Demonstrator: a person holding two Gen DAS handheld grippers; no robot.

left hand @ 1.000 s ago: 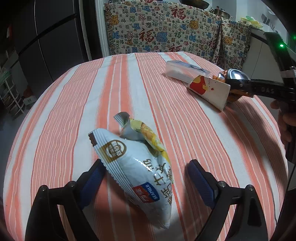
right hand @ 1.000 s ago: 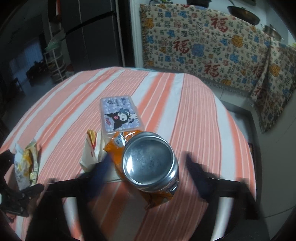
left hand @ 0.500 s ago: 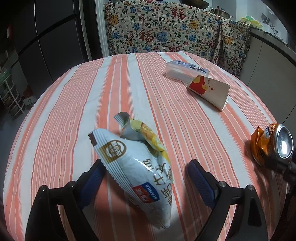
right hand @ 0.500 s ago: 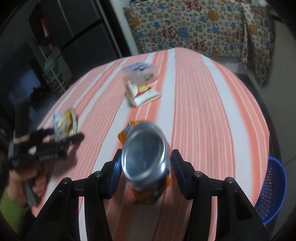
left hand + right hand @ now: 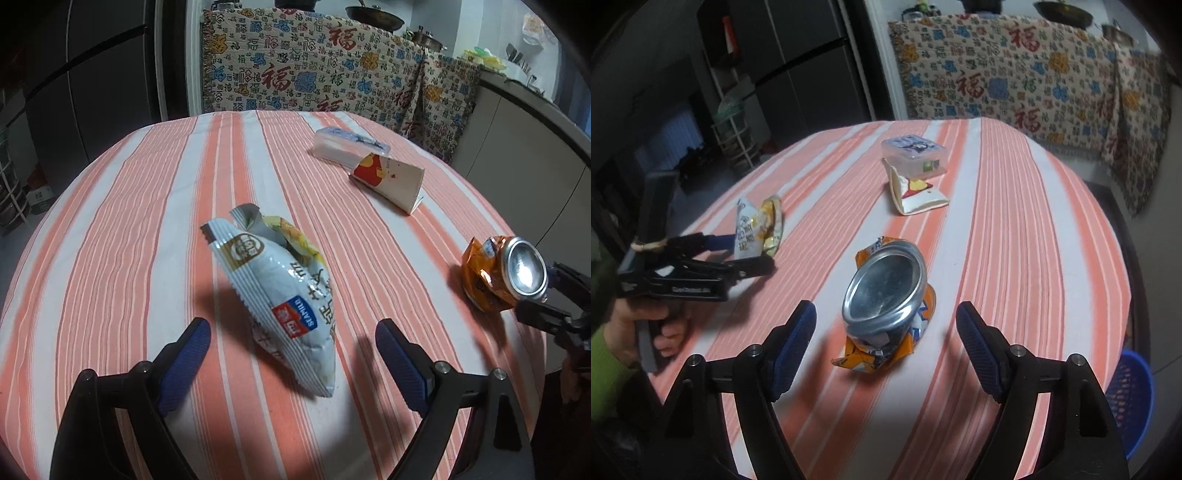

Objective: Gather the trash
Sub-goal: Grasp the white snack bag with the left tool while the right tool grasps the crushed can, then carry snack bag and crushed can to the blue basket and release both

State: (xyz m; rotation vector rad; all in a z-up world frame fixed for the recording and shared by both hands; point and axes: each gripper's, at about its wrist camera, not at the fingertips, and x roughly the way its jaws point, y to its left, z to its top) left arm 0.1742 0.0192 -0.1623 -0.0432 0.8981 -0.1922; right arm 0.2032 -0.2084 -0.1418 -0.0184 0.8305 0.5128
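Striped orange-and-white tablecloth [image 5: 147, 206], trash spread across it, a gripper at each near piece.

Left gripper [image 5: 291, 354] stands spread and empty around the snack bag [image 5: 280, 295], whose long axis runs away from its fingers. Right gripper [image 5: 886, 343] is opening, pads clear of the crushed can [image 5: 886, 295] between them. Blue basket [image 5: 1134, 398] is cut off beyond the table's right edge; the bag's far end is hidden.
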